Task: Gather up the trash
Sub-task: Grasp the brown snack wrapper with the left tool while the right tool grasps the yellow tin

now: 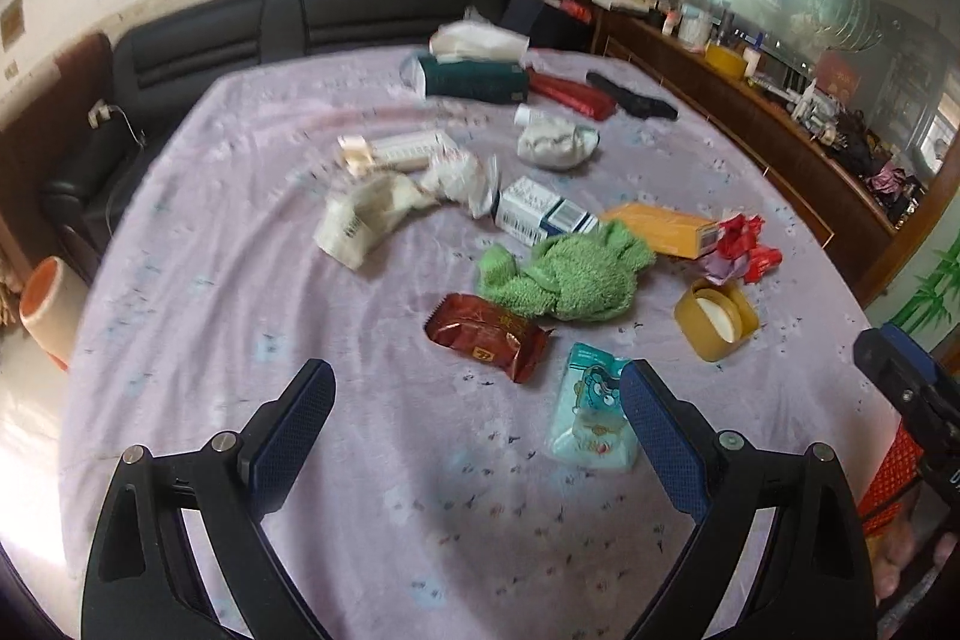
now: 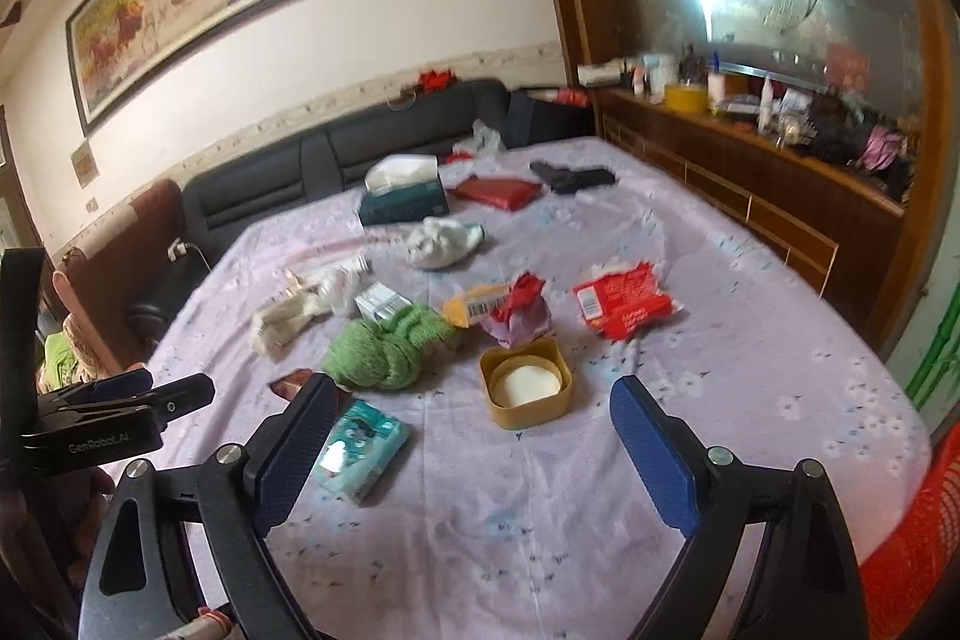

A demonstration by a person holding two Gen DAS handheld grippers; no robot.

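Observation:
Trash lies scattered over a lilac tablecloth (image 1: 228, 352). My left gripper (image 1: 477, 381) is open and empty, just short of a brown snack wrapper (image 1: 486, 340). A teal tissue pack (image 1: 591, 409) lies against its right finger. Beyond are a green cloth (image 1: 564, 274), a yellow tub (image 1: 717, 319), an orange box (image 1: 666, 226) and crumpled red wrappers (image 1: 744, 244). My right gripper (image 2: 474, 391) is also open and empty, with the yellow tub (image 2: 525, 388) ahead between its fingertips. The teal pack (image 2: 360, 451) is by its left finger, and a flat red wrapper (image 2: 624, 307) lies farther right.
A red mesh basket (image 2: 912, 520) stands off the table's near right corner. A dark green tissue box (image 1: 474, 79), a white cloth ball (image 1: 558, 142) and a black object (image 1: 630, 97) lie at the far side. A black sofa (image 1: 300, 16) and a wooden sideboard (image 1: 780, 142) border the table.

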